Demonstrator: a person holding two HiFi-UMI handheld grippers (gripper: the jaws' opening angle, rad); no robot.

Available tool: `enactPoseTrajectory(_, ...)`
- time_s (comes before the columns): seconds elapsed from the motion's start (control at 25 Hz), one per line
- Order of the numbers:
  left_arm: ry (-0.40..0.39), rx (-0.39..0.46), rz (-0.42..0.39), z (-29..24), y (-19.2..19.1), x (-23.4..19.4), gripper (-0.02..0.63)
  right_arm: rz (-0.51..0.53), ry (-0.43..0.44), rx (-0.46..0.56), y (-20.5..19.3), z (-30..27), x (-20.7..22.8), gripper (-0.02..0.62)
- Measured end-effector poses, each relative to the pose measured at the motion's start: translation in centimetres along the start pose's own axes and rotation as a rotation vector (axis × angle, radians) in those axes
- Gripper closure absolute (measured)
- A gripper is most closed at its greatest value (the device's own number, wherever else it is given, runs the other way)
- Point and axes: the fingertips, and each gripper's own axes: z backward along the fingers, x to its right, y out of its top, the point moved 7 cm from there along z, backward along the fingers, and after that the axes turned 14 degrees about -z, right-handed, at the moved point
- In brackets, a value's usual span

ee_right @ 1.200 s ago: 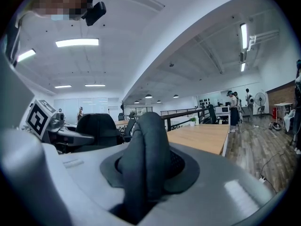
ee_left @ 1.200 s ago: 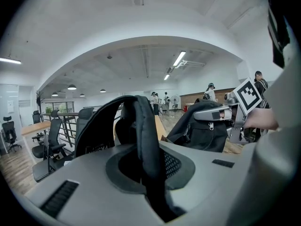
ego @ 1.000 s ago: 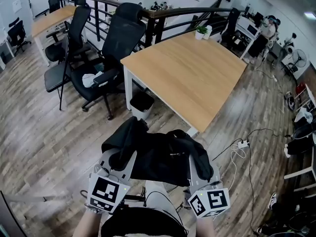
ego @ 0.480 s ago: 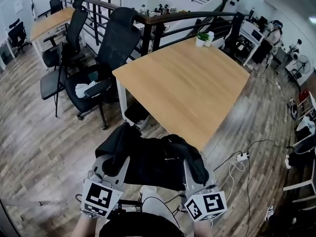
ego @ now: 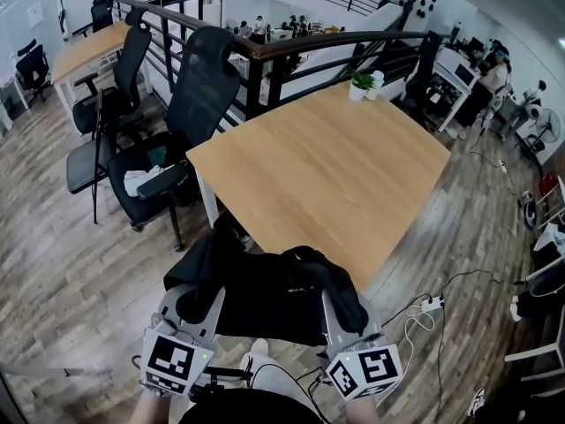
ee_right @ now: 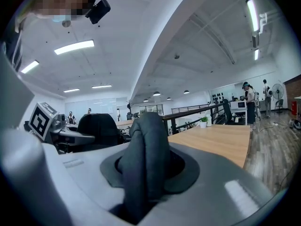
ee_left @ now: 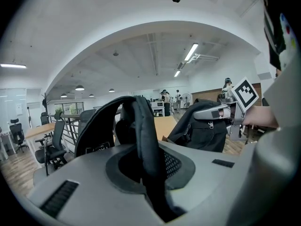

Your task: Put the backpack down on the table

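Note:
A black backpack (ego: 269,291) hangs between my two grippers, low in the head view, right at the near edge of the wooden table (ego: 331,162). My left gripper (ego: 199,302) is shut on one black shoulder strap (ee_left: 141,131), which runs up between its jaws in the left gripper view. My right gripper (ego: 341,311) is shut on the other padded strap (ee_right: 146,149). In the left gripper view the backpack's body (ee_left: 201,128) hangs below the right gripper (ee_left: 221,113). The table top (ee_right: 218,140) stretches off to the right in the right gripper view.
Two black office chairs (ego: 181,122) stand left of the table, beside a dark railing (ego: 291,47). A small potted plant (ego: 359,85) sits on the table's far corner. White cables and a power strip (ego: 431,281) lie on the wood floor to the right.
The table has come closer and lower in the head view, so the backpack now hangs at its near edge. Both grippers keep their hold on the straps.

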Motion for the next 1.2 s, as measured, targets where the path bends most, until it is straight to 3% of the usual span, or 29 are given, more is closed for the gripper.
enactPoseTrajectory(0.32,0.026,0.018,0.008,-3.9,1.9,0.3,0.568,0.026,0.011,0.003,2.5,-1.7,3.2,0.5)
enactPoseTrajectory(0.68,0.017,0.015,-0.005,-4.8,2.8,0.4,0.568,0.012,-0.004,0.015,3.1,-1.8,4.2,0.5)
enactPoseTrajectory(1.2,-0.044,0.054,-0.042,-7.4,4.0,-1.4,0.568,0.006,-0.063,0.057,4.6,-3.1,5.1,0.5)
